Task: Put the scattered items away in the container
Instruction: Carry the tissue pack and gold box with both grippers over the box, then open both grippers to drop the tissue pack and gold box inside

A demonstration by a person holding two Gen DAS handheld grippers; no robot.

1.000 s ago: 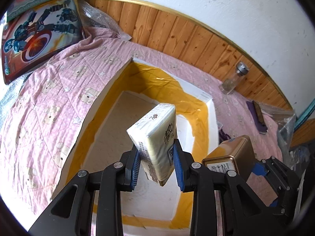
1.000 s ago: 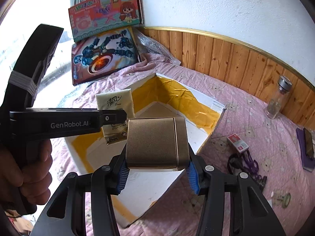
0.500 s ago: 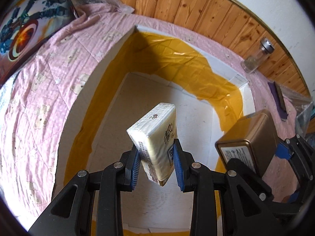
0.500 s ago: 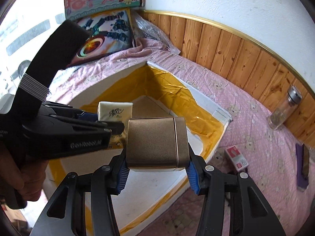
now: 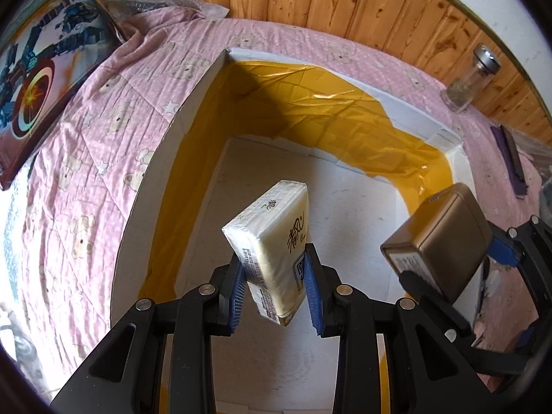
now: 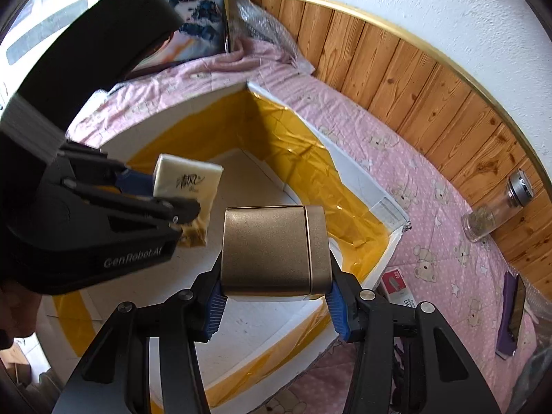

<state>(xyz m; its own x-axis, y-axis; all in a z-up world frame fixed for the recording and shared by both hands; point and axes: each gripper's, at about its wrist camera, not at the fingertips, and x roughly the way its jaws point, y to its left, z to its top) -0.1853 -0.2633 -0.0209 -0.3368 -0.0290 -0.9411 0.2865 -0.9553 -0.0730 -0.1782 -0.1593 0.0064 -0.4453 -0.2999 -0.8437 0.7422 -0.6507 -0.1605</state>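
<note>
My left gripper [image 5: 276, 293] is shut on a cream tissue pack [image 5: 272, 241] and holds it above the floor of a white foam box with yellow tape [image 5: 193, 103]. My right gripper [image 6: 276, 305] is shut on a bronze metal tin [image 6: 272, 248], held over the box's near right part [image 6: 358, 172]. The tin also shows in the left wrist view [image 5: 438, 241], and the tissue pack in the right wrist view [image 6: 186, 179]. The box floor is bare under both.
The box lies on a pink quilt [image 5: 86, 131] against a wood-panelled wall. A glass jar [image 6: 496, 210], a red-and-white small box [image 6: 396, 283], a purple item [image 6: 510, 314] and dark cords lie right of the box. A toy box [image 5: 38, 69] leans at the left.
Both grippers have moved forward and down over the box with their items still held. The box now fills more of both views.
</note>
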